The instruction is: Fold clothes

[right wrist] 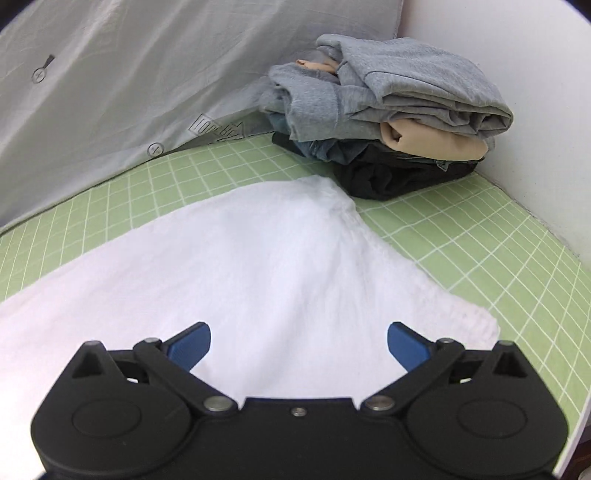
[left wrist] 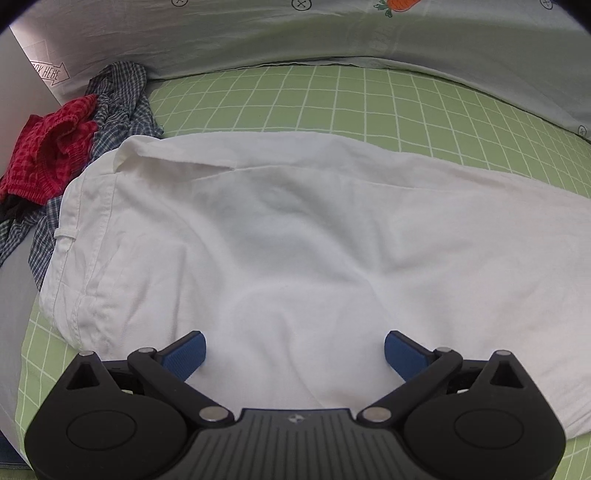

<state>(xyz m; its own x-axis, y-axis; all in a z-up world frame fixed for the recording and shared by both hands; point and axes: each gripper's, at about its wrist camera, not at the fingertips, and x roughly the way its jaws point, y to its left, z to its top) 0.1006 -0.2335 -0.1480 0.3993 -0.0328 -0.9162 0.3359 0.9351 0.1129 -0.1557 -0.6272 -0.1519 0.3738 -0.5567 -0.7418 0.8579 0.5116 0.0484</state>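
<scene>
white trousers (left wrist: 295, 229) of soft, wrinkled cotton lie flat on the green checked bed sheet (left wrist: 332, 99), long axis left-right, waistband leftward; left tongs (left wrist: 294, 350) and right tongs (right wrist: 298, 345) gape empty above them.

Printed on the grey bedding (left wrist: 229, 40), left wrist view: an arrow sign (left wrist: 50, 72) reading "…OK HERE", first letters cut off. Same arrow sign (right wrist: 216, 132) in the right wrist view, letters too creased to read. Small circled crosses (left wrist: 300, 4) scattered over the same cloth. No other legible text.
</scene>
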